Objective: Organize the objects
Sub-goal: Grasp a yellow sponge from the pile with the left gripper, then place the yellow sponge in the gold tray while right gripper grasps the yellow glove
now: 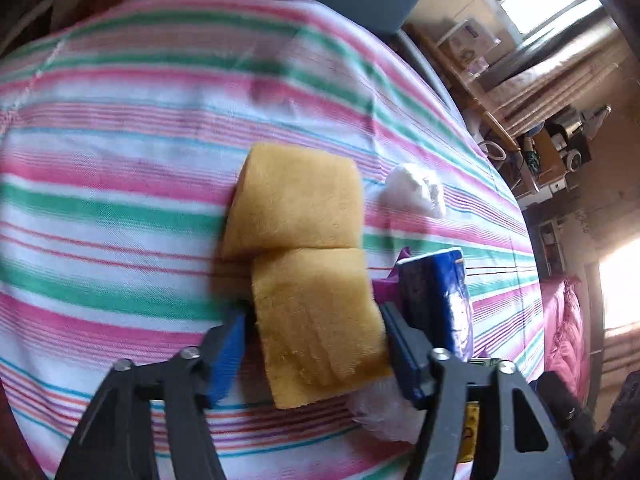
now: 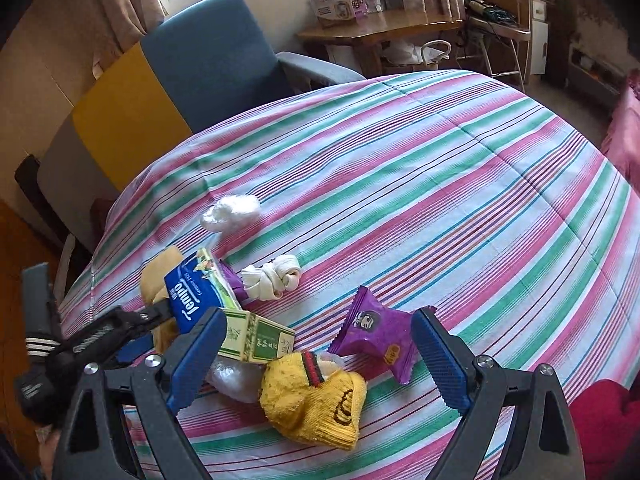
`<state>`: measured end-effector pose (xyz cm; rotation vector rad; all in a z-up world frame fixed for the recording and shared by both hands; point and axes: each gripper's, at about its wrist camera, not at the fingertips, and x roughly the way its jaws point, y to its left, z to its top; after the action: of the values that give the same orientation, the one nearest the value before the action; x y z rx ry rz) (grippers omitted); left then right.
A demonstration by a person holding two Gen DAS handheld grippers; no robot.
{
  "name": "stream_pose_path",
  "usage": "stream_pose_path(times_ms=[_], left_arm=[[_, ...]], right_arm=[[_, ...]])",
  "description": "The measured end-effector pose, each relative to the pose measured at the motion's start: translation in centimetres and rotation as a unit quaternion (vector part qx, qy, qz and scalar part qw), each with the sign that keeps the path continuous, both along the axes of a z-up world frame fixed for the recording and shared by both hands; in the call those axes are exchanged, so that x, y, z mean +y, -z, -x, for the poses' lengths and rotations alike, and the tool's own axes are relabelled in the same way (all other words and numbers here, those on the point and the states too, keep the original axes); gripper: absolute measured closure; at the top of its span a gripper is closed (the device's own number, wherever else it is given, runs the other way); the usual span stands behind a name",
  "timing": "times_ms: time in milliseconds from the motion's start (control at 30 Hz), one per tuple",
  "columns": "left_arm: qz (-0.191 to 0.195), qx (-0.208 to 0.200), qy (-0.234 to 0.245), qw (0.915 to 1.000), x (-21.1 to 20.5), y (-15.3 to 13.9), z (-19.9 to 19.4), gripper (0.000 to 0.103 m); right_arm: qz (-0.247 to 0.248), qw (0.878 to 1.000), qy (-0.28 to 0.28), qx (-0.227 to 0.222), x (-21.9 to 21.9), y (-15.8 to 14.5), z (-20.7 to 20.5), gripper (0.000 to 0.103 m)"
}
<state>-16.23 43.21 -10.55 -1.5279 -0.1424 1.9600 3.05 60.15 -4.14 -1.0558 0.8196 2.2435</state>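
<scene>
A yellow sponge cloth (image 1: 296, 208) lies folded on the striped bedspread (image 1: 120, 184). Its near half sits between the blue pads of my left gripper (image 1: 314, 340). The right pad touches it, while a thin gap shows at the left pad, so the gripper is open. A blue tissue pack (image 1: 436, 292) stands just to the right. My right gripper (image 2: 320, 360) hangs wide open above a yellow sock (image 2: 316, 400), holding nothing. Around it lie a purple snack packet (image 2: 376, 332), a green box (image 2: 256, 340), a blue Tempo pack (image 2: 196, 296) and a knotted white sock (image 2: 276, 280).
A crumpled white wad (image 2: 232, 210) lies further back, and a clear plastic bag (image 2: 234, 380) sits beside the sock. A blue chair (image 2: 216, 56) and a yellow panel (image 2: 120, 120) stand behind the bed. A wooden desk (image 2: 380, 28) is at the back, with pink bedding (image 2: 624, 140) to the right.
</scene>
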Motion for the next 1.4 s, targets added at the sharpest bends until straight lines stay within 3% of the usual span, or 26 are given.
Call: stream_pose_path(times_ms=[100,200,333,633,767,833,1000,1167,1300,1367,1400], left_arm=[[-0.009,0.007,0.006,0.9999,-1.2,-0.9,-1.1,0.048],[0.009,0.051,0.023,0.9984,-2.8,-2.3,-2.9,0.048],[0.041,0.112,0.049,0.9916,-5.2,-3.9,-6.4,0.048],[0.058,0.177,0.061,0.9806,-10.6,-6.9,-10.5,0.048],[0.084,0.239,0.063,0.9655,-12.5,-8.7,-12.8,0.048],[0.096,0.268,0.056,0.9570,-13.5,-9.7,-13.5,0.048],[0.145,0.346,0.023,0.9269,-17.1,-11.8,-15.0,0.048],[0.183,0.379,-0.014,0.9069,-21.1,-12.7,-15.2,0.048],[0.196,0.383,-0.041,0.9018,-23.8,-12.8,-14.8,0.048],[0.200,0.383,-0.053,0.9001,-25.1,-12.8,-14.7,0.048],[0.202,0.384,-0.057,0.8991,-25.6,-12.8,-14.7,0.048]], right_arm=[[-0.006,1.000,0.007,0.009,0.2,-0.2,-0.3,0.011],[-0.002,1.000,0.017,0.022,0.9,-0.5,-0.6,0.012],[0.008,1.000,0.016,0.021,1.2,-0.2,-0.6,0.015],[0.039,0.999,-0.014,0.031,0.8,0.4,0.0,0.016],[0.045,0.997,-0.053,0.039,-0.3,0.3,0.5,0.016],[0.024,0.997,-0.076,0.021,-1.5,0.1,1.1,0.016],[-0.016,0.991,-0.136,0.006,-3.9,-0.3,1.6,0.020],[-0.067,0.983,-0.157,-0.071,-5.8,1.1,2.5,0.021],[-0.075,0.974,-0.184,-0.106,-6.5,2.0,2.6,0.022],[-0.086,0.969,-0.192,-0.132,-6.9,2.9,2.7,0.031],[-0.090,0.966,-0.193,-0.144,-6.9,3.2,2.7,0.043]])
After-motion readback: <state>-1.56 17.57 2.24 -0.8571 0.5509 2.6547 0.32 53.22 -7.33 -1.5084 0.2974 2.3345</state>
